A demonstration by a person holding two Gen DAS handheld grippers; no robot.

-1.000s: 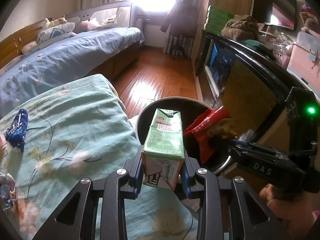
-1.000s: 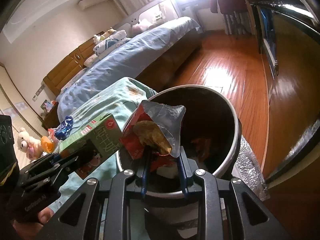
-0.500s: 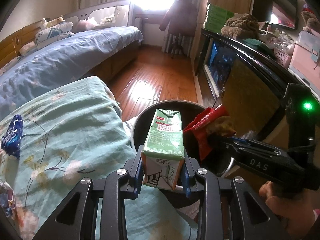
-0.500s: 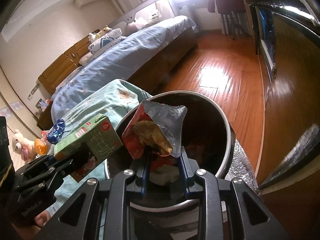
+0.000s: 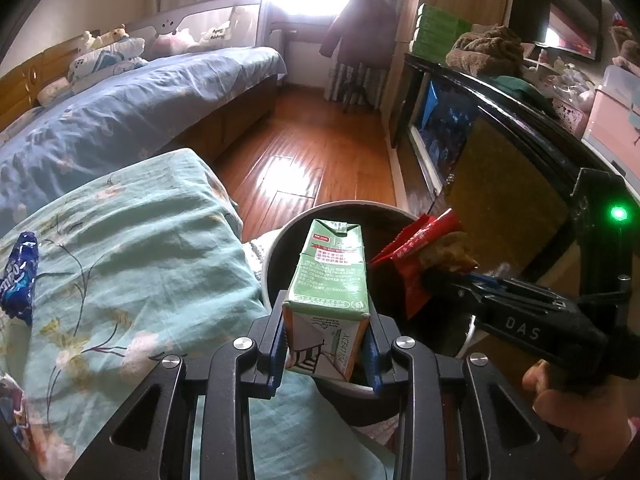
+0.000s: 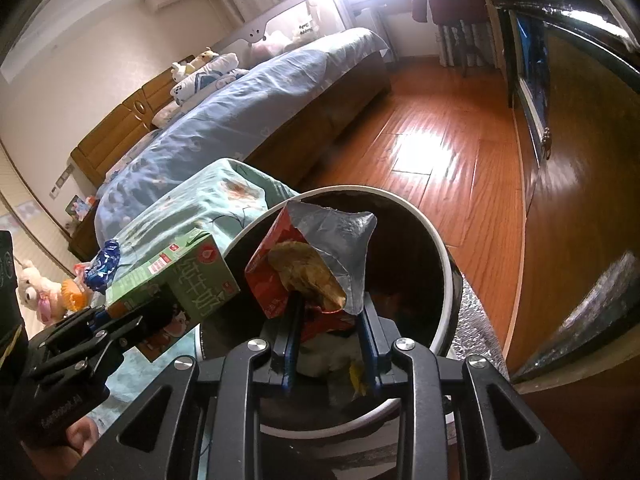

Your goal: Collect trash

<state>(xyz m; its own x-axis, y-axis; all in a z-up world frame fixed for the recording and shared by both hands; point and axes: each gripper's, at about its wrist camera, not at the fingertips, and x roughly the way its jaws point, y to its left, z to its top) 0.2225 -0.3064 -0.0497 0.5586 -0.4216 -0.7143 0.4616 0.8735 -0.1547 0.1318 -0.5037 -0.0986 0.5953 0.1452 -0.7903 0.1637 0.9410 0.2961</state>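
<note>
Left gripper pinches green milk carton low on its base, above bin mouth. Carton looks light, probably empty; stiff card, crushable. Right gripper jaws just easing apart, red snack bag between them over bin; foil thin, slippery, limp. Blue wrapper left on teal quilt. Beyond: wood floor, bed.

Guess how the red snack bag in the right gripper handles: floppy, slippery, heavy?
Probably floppy: the snack bag is thin foil film, its torn mouth sagging open above the right gripper. Likely light, since it looks nearly empty apart from a brownish scrap inside. The foil may be slick, so it could slip out as the jaws ease and fall into the bin below.
</note>
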